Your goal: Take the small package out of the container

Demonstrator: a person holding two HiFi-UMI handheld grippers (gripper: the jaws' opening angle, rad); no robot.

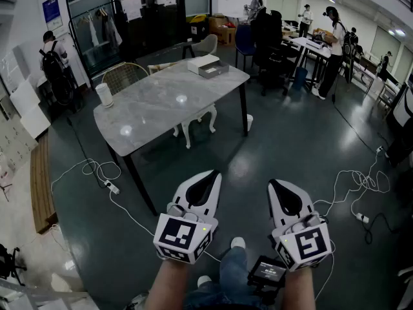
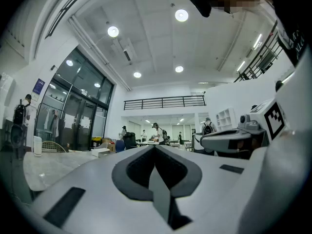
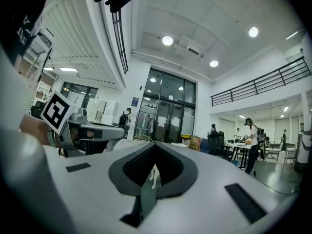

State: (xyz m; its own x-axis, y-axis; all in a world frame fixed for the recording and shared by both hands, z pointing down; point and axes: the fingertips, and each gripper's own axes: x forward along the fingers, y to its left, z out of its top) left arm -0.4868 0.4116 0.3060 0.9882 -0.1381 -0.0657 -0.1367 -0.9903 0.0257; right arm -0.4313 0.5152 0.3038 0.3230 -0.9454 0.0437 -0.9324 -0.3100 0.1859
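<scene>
Small package: not visible; judged to lie inside the container (image 1: 208,65) at the counter's (image 1: 161,105) far right corner. Left claw (image 1: 208,178) and right claw (image 1: 280,188): both 2 shut together, empty, well apart from the counter. Task not begun; approach, grasp and lift-out all left.

1. left gripper (image 1: 211,175): wht shell, blk pads, tapers to a point.
2. right gripper (image 1: 274,185): same build.
3. marker cube (image 1: 184,236) on each: wht w/ blk square codes.
4. Person wears blue jeans (image 1: 231,271), wht shoes (image 1: 238,242).
</scene>
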